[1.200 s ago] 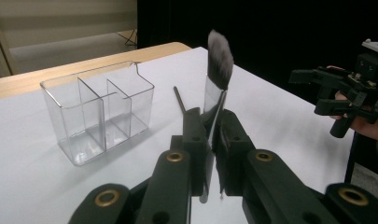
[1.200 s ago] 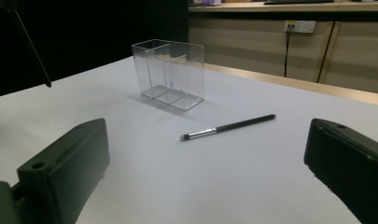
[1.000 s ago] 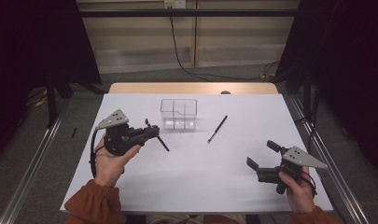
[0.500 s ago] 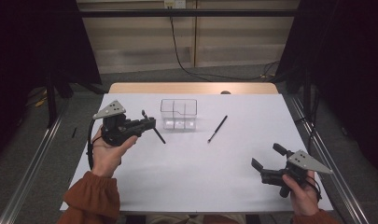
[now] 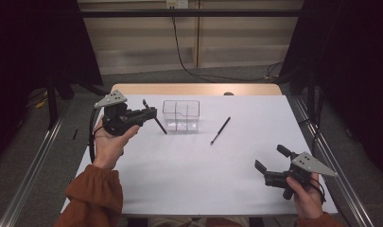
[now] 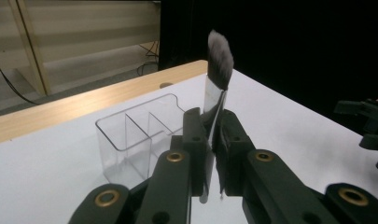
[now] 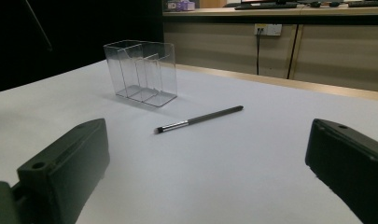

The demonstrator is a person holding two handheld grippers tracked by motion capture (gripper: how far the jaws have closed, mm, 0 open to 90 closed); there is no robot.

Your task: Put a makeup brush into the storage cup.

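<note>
My left gripper [image 5: 151,112] is shut on a makeup brush [image 5: 160,126], held in the air just left of the clear organizer [image 5: 181,115]. In the left gripper view the brush [image 6: 219,60] stands upright between the two black jaws of my left gripper [image 6: 213,126], grey bristles on top, with the organizer [image 6: 130,135] behind it. A second, thin brush [image 5: 220,130] lies flat on the table to the organizer's right. My right gripper [image 5: 272,158] rests open near the front right. In its own view the jaws of my right gripper [image 7: 210,172] stand wide apart, facing that brush [image 7: 200,119] and the organizer [image 7: 142,72].
The white table [image 5: 203,184] has a wooden strip [image 5: 194,89] along its far edge. Metal rails [image 5: 33,161] run along both sides. A black cable [image 5: 91,137] hangs from the left gripper.
The left hand has lifted the brush and carried it farther and to the right, closer to the organizer. The right gripper has kept its place.
</note>
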